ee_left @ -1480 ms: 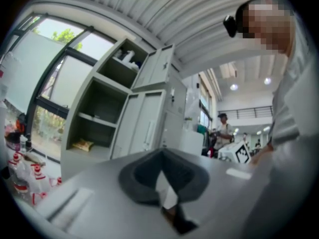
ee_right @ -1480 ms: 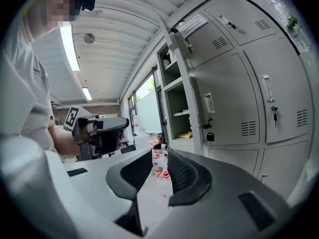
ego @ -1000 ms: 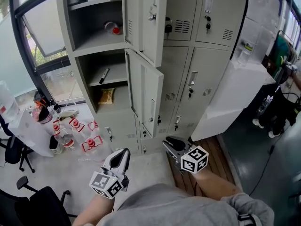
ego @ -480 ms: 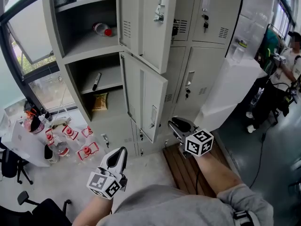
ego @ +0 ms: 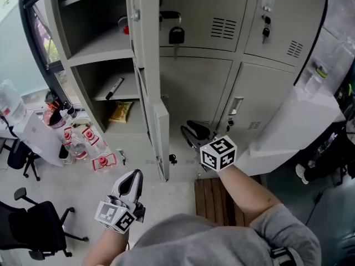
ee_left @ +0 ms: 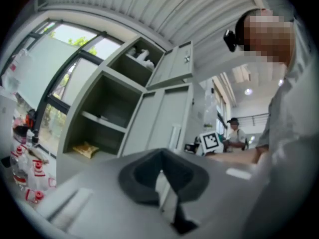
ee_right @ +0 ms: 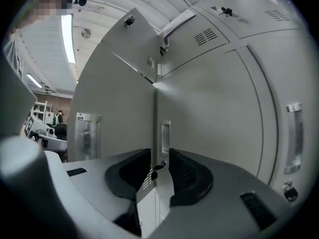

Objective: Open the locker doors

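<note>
Locker bank (ego: 100, 59), grey steel, fills the top of head view. Its left col is open: upper door (ego: 141, 21) & mid door (ego: 162, 140) are both swung out toward the person, seen nearly edge-on. In the bank's open mid compt a yellow packet (ego: 121, 111) lies on the bottom, w/ a dark pen-like item (ego: 115, 87) on the shelf above it. Bank's mid & right cols are shut: mid-col door (ego: 191, 93), right-col door (ego: 266, 101), plus top-row doors w/ keys hanging, one on a black fob (ego: 176, 36).

R gripper (ego: 188, 128) is close to the bank's mid col, low down, just right of the open mid door's edge, pointing about level at the bank. Its jaws are apart & have just been widening, nothing clamped. Through the gap in right gripper view a recessed handle (ee_right: 165, 136) & a small key (ee_right: 155, 167) show on the bank's face, ahead of the tips, untouched.

L gripper (ego: 135, 174) is farther from the bank, before its left col's bottom row. Its jaw tips are pressed together, empty.

Left of bank, on the floor: clear bottles (ego: 83, 143) w/ red-white labels, then a black chair (ego: 33, 231). Right of bank: a white cabinet (ego: 299, 126). Wood slats (ego: 213, 198) lie at the bank's foot
</note>
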Motion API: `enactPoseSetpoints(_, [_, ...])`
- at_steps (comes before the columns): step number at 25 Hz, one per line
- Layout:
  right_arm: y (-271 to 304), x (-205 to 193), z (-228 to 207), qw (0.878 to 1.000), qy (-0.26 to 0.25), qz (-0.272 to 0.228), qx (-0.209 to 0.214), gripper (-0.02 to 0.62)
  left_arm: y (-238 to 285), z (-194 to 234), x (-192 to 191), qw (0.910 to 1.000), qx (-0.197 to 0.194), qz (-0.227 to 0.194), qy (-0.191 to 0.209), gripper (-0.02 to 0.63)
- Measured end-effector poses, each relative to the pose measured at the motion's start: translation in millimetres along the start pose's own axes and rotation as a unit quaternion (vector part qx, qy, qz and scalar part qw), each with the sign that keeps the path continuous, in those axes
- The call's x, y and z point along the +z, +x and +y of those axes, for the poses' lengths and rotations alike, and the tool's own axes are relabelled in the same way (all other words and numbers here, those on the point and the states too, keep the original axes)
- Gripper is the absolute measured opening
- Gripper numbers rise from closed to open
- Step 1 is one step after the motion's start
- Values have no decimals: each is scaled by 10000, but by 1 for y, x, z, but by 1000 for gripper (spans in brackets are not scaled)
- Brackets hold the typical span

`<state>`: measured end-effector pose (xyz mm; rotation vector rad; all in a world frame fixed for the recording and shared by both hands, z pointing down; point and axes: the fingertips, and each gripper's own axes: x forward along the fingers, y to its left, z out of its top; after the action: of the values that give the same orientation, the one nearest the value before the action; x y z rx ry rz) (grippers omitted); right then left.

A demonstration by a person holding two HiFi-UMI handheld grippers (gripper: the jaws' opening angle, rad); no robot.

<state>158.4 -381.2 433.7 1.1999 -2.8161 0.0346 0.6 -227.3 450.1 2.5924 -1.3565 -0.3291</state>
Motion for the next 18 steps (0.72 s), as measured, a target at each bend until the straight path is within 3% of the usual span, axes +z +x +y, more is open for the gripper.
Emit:
enactPoseSetpoints(8, [75, 12, 10, 9969, -399, 50, 680, 112, 0, -15, 4, 9948, 983, -235, 145, 5])
enactPoseSetpoints(12, [97, 13, 12, 9972, -504, 148, 532, 114, -12, -9, 4, 9920, 1227, -255, 150, 5])
enactPoseSetpoints(18, [112, 11, 15, 9978, -452, 308, 361, 120, -23, 5, 5, 9914, 1278, -282, 95, 5])
